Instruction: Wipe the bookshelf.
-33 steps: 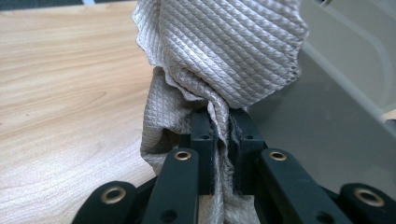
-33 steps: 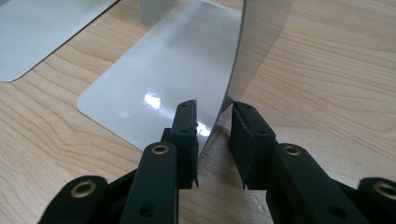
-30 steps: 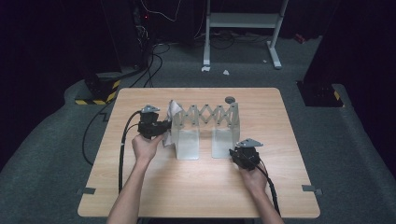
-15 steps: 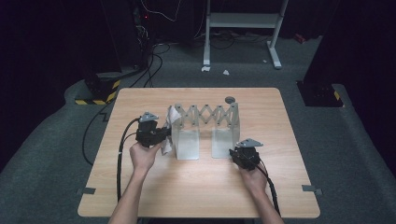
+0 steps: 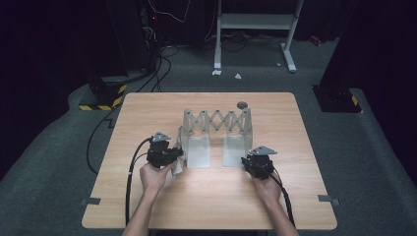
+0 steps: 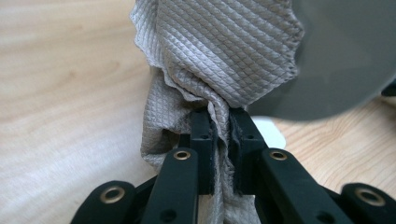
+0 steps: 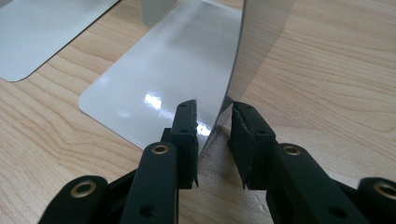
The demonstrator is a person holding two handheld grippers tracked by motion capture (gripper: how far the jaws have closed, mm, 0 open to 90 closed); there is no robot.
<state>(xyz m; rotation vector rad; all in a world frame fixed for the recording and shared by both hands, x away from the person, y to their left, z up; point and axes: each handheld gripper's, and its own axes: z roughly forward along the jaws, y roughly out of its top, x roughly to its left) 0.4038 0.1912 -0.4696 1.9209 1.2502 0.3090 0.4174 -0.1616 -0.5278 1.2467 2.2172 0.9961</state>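
An extendable metal rack (image 5: 219,120) with a scissor lattice stands mid-table between two upright panels. My left gripper (image 5: 179,158) (image 6: 219,121) is shut on a bunched grey quilted cloth (image 5: 177,147) (image 6: 219,51), which hangs against the outer side of the rack's left panel (image 5: 197,147) (image 6: 345,56). My right gripper (image 5: 246,163) (image 7: 212,112) sits at the near edge of the right panel (image 5: 235,147) (image 7: 261,37). Its jaws straddle that thin upright sheet and touch it on both sides. The panel's shiny foot plate (image 7: 159,79) lies flat on the wood.
A small dark round object (image 5: 242,104) lies on the wooden table (image 5: 147,206) behind the rack. Cables trail from both grippers toward the near edge. Beyond the table are a white metal stand (image 5: 255,22) and floor cables (image 5: 157,54).
My left hand has come down and toward the near edge, carrying the cloth along the left panel. The right hand and the rack have stayed put.
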